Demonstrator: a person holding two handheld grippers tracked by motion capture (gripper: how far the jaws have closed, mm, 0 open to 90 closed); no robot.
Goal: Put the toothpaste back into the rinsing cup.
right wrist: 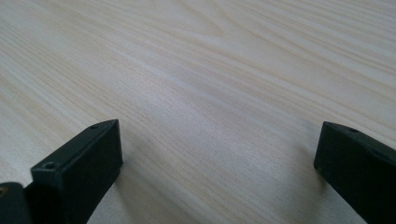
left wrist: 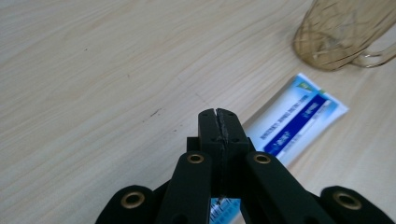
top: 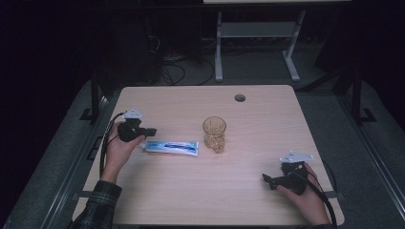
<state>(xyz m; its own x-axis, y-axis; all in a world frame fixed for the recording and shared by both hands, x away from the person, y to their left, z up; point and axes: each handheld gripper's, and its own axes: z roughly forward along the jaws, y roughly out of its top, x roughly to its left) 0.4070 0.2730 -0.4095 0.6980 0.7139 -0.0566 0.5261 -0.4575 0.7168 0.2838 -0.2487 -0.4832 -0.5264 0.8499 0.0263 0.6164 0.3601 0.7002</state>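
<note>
A blue-and-white toothpaste tube (top: 172,147) lies flat on the wooden table (top: 248,200), its cap end toward the left. Right of it stands an amber glass mug (top: 214,133). My left gripper (top: 152,131) hovers just above the tube's left end, held in a hand in a plaid sleeve. In the left gripper view the jaws (left wrist: 218,114) are pressed together with nothing between them; the tube (left wrist: 299,121) runs beneath them toward the mug (left wrist: 341,32). My right gripper (top: 265,179) rests near the front right corner, jaws wide apart (right wrist: 219,135) over bare wood.
A round cable hole (top: 239,98) sits near the table's far edge. Beyond the table stand a white desk frame (top: 258,33) and loose cables on the floor (top: 172,71). Cables trail from both grippers over the table's sides.
</note>
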